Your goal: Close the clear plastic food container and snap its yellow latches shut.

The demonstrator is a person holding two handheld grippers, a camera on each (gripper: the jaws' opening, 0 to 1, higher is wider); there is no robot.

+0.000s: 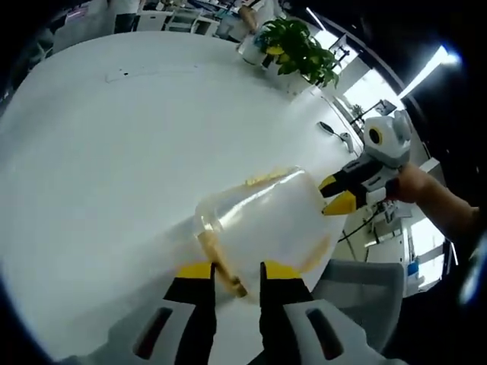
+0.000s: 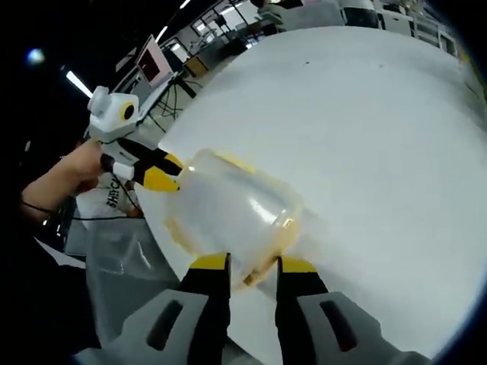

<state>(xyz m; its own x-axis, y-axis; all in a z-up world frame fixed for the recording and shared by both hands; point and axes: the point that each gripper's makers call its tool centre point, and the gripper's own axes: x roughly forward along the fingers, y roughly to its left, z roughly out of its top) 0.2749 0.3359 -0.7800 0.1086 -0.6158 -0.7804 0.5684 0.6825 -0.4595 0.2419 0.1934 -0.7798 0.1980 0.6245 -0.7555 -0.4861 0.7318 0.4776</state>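
A clear plastic food container point(image 1: 262, 220) with yellow latches point(image 1: 221, 262) lies on a white table point(image 1: 114, 152), flanked by two grippers. The left gripper point(image 1: 237, 272) stands parted, a latch between its fingers; the right gripper point(image 2: 255, 264) is likewise parted at the container's opposite end, fingertips touching it.

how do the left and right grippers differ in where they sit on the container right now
The left gripper straddles a yellow latch on one end of the clear container, which lies between its parted jaws. The right gripper straddles the latch on the opposite end. They face each other across the white table. Both have yellow-tipped jaws with a gap between them.
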